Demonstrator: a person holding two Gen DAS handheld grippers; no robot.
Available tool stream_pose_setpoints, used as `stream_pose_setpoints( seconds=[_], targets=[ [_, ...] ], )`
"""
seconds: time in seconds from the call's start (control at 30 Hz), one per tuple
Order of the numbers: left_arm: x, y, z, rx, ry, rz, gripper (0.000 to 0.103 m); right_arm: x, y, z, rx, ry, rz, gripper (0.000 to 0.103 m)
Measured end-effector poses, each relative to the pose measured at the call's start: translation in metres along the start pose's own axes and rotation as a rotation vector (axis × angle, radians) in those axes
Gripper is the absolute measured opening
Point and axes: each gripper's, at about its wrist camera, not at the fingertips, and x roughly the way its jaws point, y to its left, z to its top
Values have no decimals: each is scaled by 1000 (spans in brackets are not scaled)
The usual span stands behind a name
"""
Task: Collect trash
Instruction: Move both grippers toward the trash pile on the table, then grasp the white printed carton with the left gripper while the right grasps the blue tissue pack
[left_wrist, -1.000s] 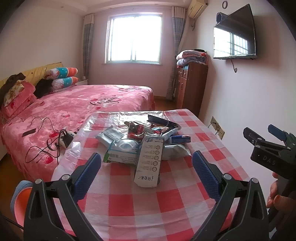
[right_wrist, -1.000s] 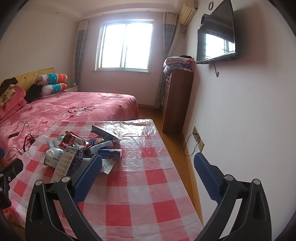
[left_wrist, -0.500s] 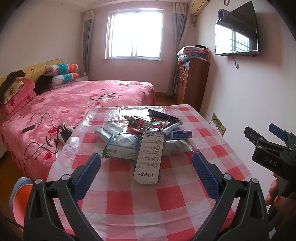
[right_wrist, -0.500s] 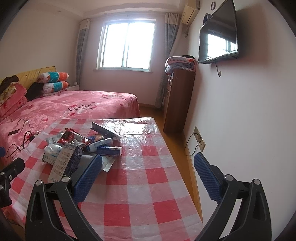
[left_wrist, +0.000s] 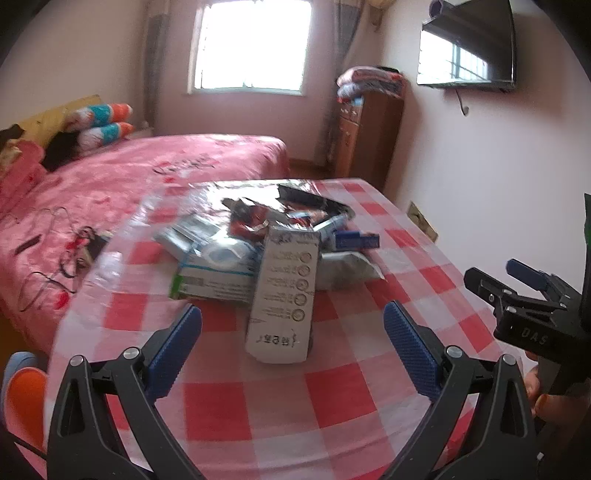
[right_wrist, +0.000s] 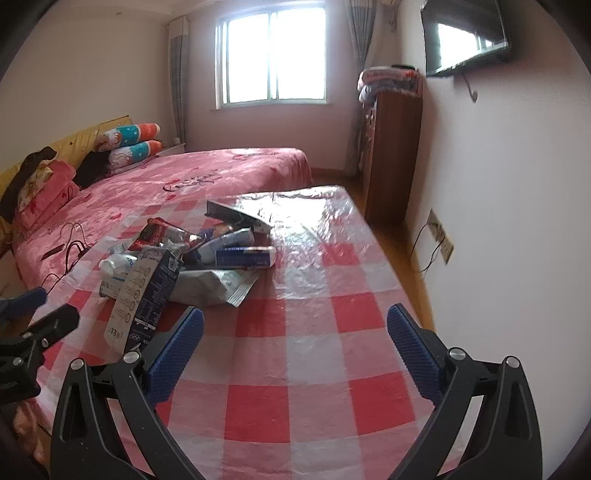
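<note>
Now, left wrist view: the left claw (left_wrist: 291, 334) is spread wide and grips nothing, low over the near part of the table (left_wrist: 332, 391) with its red-and-white checked cover.
Trash pile (left_wrist: 273, 247): straight ahead of the left claw, on the table's middle; the picture is blurred, so small wrappers cannot be told apart.
Tall white carton (left_wrist: 284, 291): nearest piece of the pile, between the two blue pads in the picture but beyond their tips, its near end toward the claw, leaning on the packets behind it.
Grey pouch (left_wrist: 343, 271): just right of the carton, lying flat.
Right claw (left_wrist: 517, 280): off to the right of the left claw, above the table's right edge, with a hand (left_wrist: 543, 391) below it.

Right wrist view: the right claw (right_wrist: 295, 332) is also spread wide and empty, over bare checked cloth on the near right part of the table (right_wrist: 332, 369).
Trash pile (right_wrist: 192, 254): ahead and to the left of the right claw.
Tall white carton (right_wrist: 144, 291): just beyond the claw's left pad, tilted.
Blue tube (right_wrist: 245, 256): farther ahead, at the pile's right side.
Left claw (right_wrist: 33, 314): at the far left edge, near the pile.
</note>
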Motion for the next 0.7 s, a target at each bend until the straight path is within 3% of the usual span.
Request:
stream_pose_setpoints(
  seconds=[0.17, 0.37, 0.63, 0.7],
  targets=[
    [31, -2, -4, 40, 69, 11, 99, 22, -8, -2, 43, 54, 50, 98],
    [58, 5, 3, 30, 96, 48, 99, 54, -22, 1, 154, 139, 203, 98],
    [83, 11, 13, 1, 136, 56, 98, 73, -12, 19, 144, 141, 313, 97],
    [89, 10, 13, -1, 145, 60, 93, 80, -14, 26, 161, 145, 333, 96]
  ],
)
